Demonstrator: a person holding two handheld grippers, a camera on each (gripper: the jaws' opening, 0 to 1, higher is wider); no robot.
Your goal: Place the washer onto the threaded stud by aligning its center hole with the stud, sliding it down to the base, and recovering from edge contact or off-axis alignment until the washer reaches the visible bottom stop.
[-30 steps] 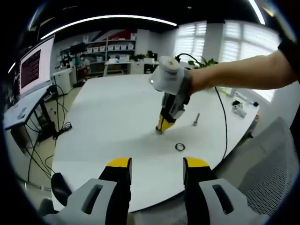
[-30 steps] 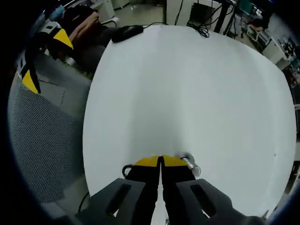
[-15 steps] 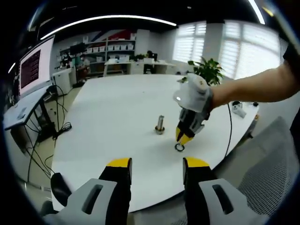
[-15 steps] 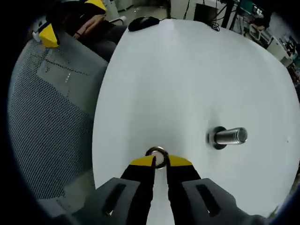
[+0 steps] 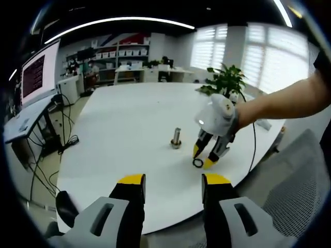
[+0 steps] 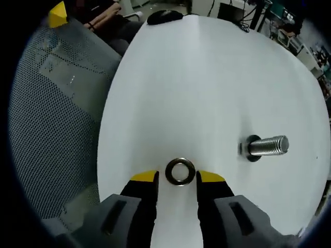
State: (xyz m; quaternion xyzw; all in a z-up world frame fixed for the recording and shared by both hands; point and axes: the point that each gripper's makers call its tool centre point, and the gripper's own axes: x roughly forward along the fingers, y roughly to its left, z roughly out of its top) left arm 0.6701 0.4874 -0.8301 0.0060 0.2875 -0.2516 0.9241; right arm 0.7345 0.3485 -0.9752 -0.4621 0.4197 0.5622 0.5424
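A dark metal washer point(image 6: 180, 171) lies flat on the white table point(image 6: 207, 88), between the yellow tips of my open right gripper point(image 6: 178, 177), which straddles it without closing. The threaded stud point(image 6: 266, 146) stands on its round base to the right of the washer. In the left gripper view the right gripper point(image 5: 205, 157) hangs over the washer point(image 5: 198, 163), and the stud point(image 5: 177, 137) stands upright just left of it. My left gripper point(image 5: 173, 180) is open and holds nothing, low over the table's near edge.
A grey mesh chair point(image 6: 57, 103) stands off the table's left edge in the right gripper view. A black mouse point(image 6: 164, 16) lies at the far end. A monitor point(image 5: 39, 72) and cabled desk sit left; a potted plant point(image 5: 223, 81) is behind.
My right gripper left the stud, moved over the washer and opened its jaws around it. The left gripper has not moved.
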